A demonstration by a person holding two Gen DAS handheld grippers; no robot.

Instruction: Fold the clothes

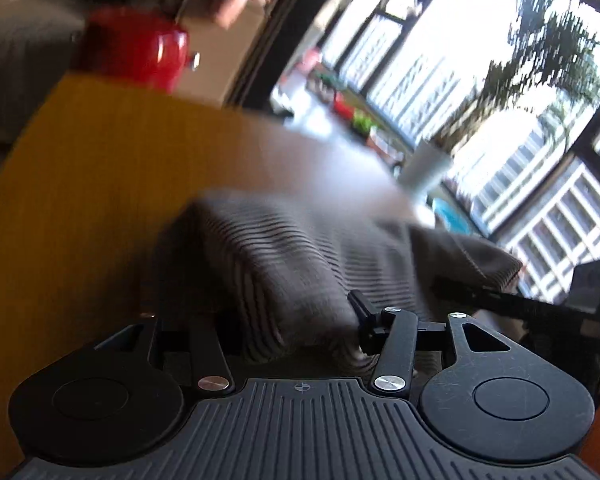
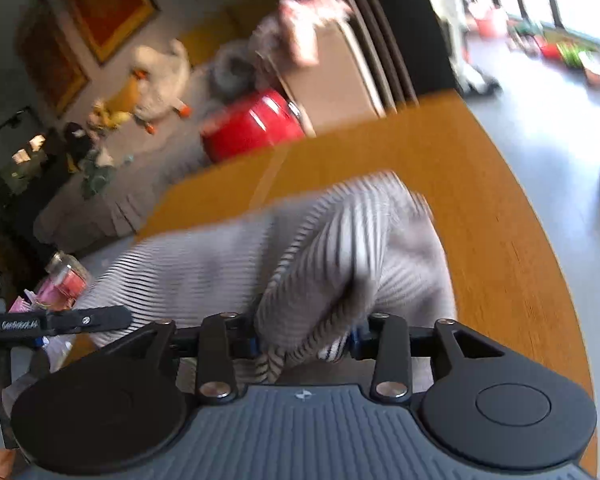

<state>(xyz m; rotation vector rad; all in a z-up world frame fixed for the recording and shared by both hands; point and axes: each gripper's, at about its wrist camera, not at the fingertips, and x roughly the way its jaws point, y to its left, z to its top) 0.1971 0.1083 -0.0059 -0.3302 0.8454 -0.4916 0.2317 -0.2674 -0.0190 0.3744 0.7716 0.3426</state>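
We hold the shirt point(image 2: 340, 248) bunched in both grippers, left point(image 1: 288, 332) and right point(image 2: 304, 340), lifting it off the worktop point(image 2: 480, 200) for folding.

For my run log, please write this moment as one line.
task: fold clothes | left tongs: shut on striped cloth | right tongs: shut on striped cloth | surface: wooden table

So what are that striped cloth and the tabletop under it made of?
Striped cloth: looks like a soft ribbed knit, grey with fine dark lines; it bunches and drapes. Tabletop: seemingly wood or wood veneer, honey-yellow, with faint grain and a smooth, slightly glossy finish. Motion blur hides finer detail.
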